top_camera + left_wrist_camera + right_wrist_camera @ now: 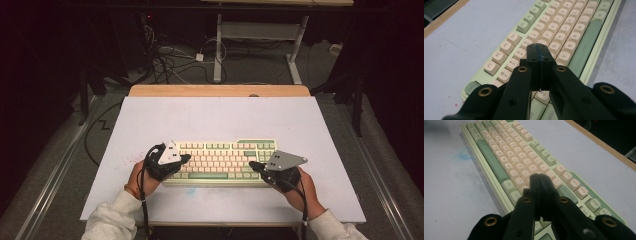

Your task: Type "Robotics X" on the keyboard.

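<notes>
From above, a keyboard with cream and green keys lies on the pale mat that covers the table, toward the 6 o'clock side of it, long edge facing the person. The left gripper comes in from 7 o'clock and reaches over the keyboard's left end; a hand in a light sleeve holds it. The right gripper comes in from 5 o'clock over the right end, held by the other hand. Each carries a grey plate on top. Beyond the mat at 12 o'clock runs a bare wooden edge, then floor with loose cables.

In the left gripper view, the left gripper has its jaws pressed flat together, clenched on nothing. The tips sit over the keyboard near the number and upper letter rows; whether they touch a key I cannot tell. The space bar runs off toward 1 o'clock.

In the right gripper view, the right gripper is likewise clenched, jaws meeting with nothing between them, tips above the keyboard on its right part. The function keys lie at 3 o'clock, the space bar at 10 o'clock.
</notes>
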`<state>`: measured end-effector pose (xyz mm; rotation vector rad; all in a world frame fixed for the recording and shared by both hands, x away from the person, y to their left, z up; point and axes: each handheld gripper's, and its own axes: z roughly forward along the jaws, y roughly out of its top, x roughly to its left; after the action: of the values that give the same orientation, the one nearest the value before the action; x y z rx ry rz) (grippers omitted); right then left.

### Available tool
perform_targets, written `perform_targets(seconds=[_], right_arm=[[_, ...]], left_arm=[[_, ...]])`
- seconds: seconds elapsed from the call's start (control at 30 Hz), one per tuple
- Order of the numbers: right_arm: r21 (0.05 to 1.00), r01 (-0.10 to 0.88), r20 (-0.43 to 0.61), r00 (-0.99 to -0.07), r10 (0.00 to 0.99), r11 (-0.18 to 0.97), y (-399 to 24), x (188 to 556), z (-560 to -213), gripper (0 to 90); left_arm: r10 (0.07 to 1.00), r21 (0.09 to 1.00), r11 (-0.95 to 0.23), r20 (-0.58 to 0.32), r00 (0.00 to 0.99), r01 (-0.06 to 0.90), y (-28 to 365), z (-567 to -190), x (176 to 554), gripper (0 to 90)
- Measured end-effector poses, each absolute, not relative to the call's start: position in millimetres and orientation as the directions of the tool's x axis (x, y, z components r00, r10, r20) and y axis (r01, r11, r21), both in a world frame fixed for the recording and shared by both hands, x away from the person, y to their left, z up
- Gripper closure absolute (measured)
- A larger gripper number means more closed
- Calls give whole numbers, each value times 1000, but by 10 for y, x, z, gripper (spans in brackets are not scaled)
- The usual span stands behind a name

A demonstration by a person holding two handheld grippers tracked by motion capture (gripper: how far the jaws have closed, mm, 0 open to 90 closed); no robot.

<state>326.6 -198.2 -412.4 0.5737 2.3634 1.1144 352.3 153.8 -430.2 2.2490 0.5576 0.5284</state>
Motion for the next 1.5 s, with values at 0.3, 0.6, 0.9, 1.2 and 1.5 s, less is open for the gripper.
perform_targets(seconds=[0.3,0.6,0.9,1.2,1.5], right_arm=[[800,173,-225,-802,554,575,-2010,3269,-4098,900],[802,166,-231,-799,555,573,-2012,3265,-4076,900],[814,167,-228,-790,570,557,-2077,3220,-4046,900],[816,176,-224,-782,582,550,-2147,3191,-4042,900],[814,183,-224,-777,588,552,-2183,3173,-4048,900]], left_arm=[[549,759,-609,196,813,229,1607,-4279,3484,873],[535,765,-602,176,826,226,1622,-4287,3401,873],[523,766,-601,162,837,227,1621,-4302,3310,873],[496,757,-616,161,853,216,1536,-4312,3252,873],[469,734,-645,161,868,212,1430,-4368,3205,872]])
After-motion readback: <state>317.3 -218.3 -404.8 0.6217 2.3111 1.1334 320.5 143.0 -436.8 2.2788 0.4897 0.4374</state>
